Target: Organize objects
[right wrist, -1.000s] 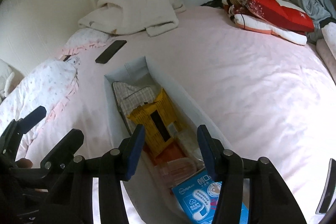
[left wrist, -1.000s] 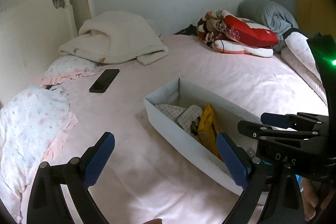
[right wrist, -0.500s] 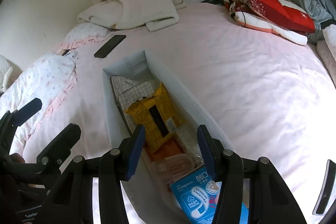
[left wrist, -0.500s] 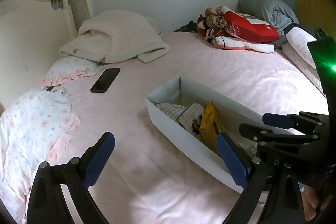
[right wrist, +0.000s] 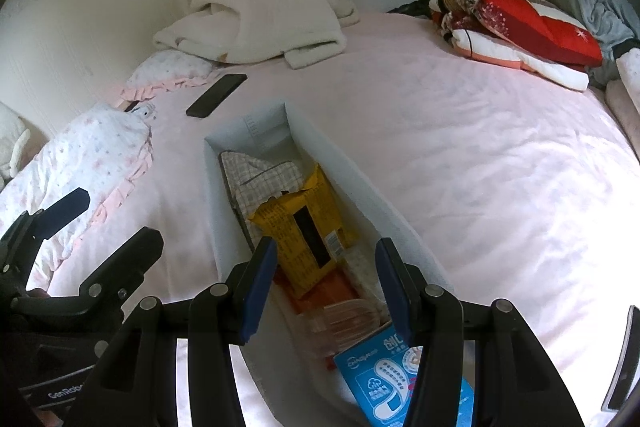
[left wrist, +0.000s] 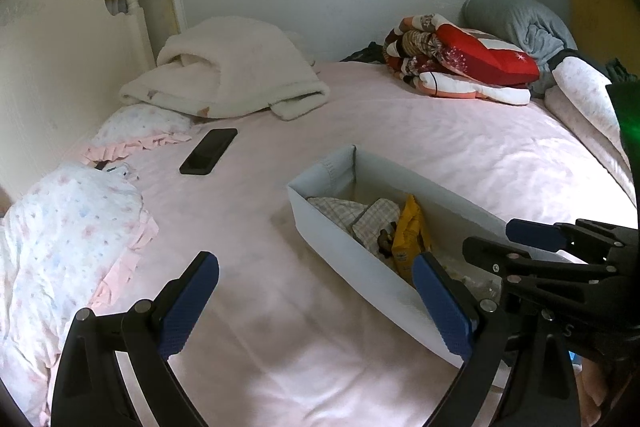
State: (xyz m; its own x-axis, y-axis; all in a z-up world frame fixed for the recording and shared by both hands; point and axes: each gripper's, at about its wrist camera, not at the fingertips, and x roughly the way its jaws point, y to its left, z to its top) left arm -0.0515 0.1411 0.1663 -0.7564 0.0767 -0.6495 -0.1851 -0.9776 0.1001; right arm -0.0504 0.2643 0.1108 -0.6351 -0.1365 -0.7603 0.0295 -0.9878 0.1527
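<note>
A long, narrow pale grey fabric storage box [right wrist: 224, 195] is seen lying on the pink bed sheet [right wrist: 460, 155], near the middle of the bed, already partly filled. Its walls are judged to be soft and thin, so it is best taken by a rim or pushed along its long side rather than squeezed. Inside, a checked cloth pouch [right wrist: 256, 175] is laid at the far end, and a yellow printed snack packet [right wrist: 304, 235] rests on it; the packet is judged light, crinkly and somewhat slippery, best pinched at a sealed edge. An orange packet [right wrist: 332, 287] and a clear plastic wrapper [right wrist: 344, 323] are glimpsed beneath, and a blue printed box [right wrist: 384, 383] lies at the near end.

On the blue box, white script and a cartoon figure are printed, but only partly legible. Fine print on the yellow packet cannot be read. "GenRobo" is partly readable on the left tool's body.

The right gripper [right wrist: 326, 287] is held over the box's near end with its blue pads set moderately apart, nothing between them. The left gripper [left wrist: 316, 303] is spread wide over bare sheet just beside the box, empty.

Further off, a black phone [left wrist: 208, 151] lies flat on the sheet.
</note>
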